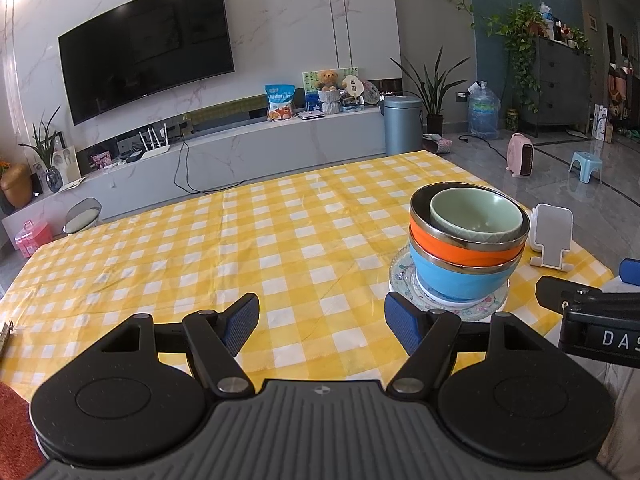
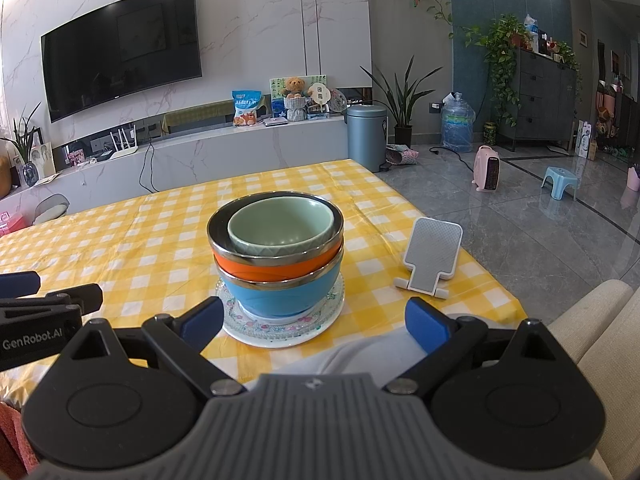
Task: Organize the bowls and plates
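Stack of bowls sits near the right front corner of the surface (image 2: 120, 240), which is covered in a yellow-and-white checked cloth, creased, slightly glossy. Bottom of the stack is a plate (image 2: 280, 326), round, clear patterned glass with floral print over a white rim; most of its centre is hidden under the bowls, so whether it is one plate or two I cannot tell. On it the blue bowl (image 2: 280, 296), smooth, metal-rimmed. Nested in that the orange bowl (image 2: 256, 270), only a band of its side showing, shiny steel rim and lining. Inside that the green bowl (image 2: 280, 224), matte ceramic, faceted lower wall, tilted a bit; its base is hidden.

Left gripper (image 1: 322, 326): jaws wide apart, nothing between them, blue ribbed pads, hovering over bare cloth left of the stack. Right gripper (image 2: 314, 320): jaws spread wide, empty, just in front of the plate, not touching. Each gripper's black body is cut off at the other view's edge.

White and grey phone stand (image 2: 432, 258), flat perforated panel, just right of the stack. Pale fabric below the right gripper, partly hidden; hard to say what it is. Cream cushion edge (image 2: 600, 320) cut off at right.
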`<state>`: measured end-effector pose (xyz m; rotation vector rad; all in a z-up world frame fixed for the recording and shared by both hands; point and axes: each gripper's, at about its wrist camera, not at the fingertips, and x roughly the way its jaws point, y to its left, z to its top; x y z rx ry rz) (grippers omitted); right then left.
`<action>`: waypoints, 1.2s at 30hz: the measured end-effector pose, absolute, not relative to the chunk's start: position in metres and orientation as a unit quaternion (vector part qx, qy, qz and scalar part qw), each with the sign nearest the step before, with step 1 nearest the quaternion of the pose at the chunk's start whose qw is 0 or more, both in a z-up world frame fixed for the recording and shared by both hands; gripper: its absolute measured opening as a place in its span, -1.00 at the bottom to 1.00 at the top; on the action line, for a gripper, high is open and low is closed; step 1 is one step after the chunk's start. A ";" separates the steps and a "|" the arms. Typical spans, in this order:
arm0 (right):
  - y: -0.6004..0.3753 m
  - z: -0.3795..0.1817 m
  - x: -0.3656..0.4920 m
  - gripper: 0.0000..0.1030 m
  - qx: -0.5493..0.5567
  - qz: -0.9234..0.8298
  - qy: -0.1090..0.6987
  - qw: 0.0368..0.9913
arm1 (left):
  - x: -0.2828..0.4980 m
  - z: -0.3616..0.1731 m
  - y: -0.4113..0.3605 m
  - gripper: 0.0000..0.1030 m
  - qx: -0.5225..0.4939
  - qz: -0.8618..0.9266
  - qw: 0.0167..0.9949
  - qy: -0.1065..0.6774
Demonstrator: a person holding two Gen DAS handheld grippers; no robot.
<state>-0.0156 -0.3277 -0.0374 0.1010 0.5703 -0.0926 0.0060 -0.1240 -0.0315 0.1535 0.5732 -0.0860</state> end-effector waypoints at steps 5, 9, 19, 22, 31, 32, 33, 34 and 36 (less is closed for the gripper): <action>-0.327 -0.040 -0.014 0.85 0.049 -0.045 0.283 0.957 | 0.004 -0.030 -0.127 0.63 0.075 -0.041 0.956 0.280; -0.328 -0.040 -0.013 0.85 0.050 -0.044 0.284 0.957 | 0.004 -0.030 -0.127 0.63 0.076 -0.041 0.956 0.281; -0.328 -0.040 -0.013 0.85 0.049 -0.045 0.283 0.957 | 0.004 -0.030 -0.126 0.63 0.075 -0.041 0.956 0.280; -0.328 -0.040 -0.013 0.85 0.049 -0.045 0.282 0.957 | 0.003 -0.030 -0.126 0.63 0.077 -0.041 0.956 0.279; -0.328 -0.039 -0.013 0.85 0.047 -0.044 0.283 0.957 | 0.002 -0.029 -0.128 0.63 0.080 -0.043 0.957 0.276; -0.328 -0.039 -0.013 0.85 0.047 -0.044 0.283 0.957 | 0.001 -0.029 -0.129 0.63 0.080 -0.043 0.957 0.275; -0.328 -0.039 -0.014 0.85 0.047 -0.044 0.283 0.957 | 0.001 -0.028 -0.129 0.63 0.081 -0.043 0.957 0.275; -0.328 -0.039 -0.013 0.85 0.048 -0.044 0.283 0.957 | 0.001 -0.028 -0.129 0.63 0.082 -0.042 0.957 0.275; -0.328 -0.039 -0.013 0.85 0.048 -0.044 0.283 0.957 | 0.001 -0.028 -0.130 0.63 0.081 -0.042 0.957 0.274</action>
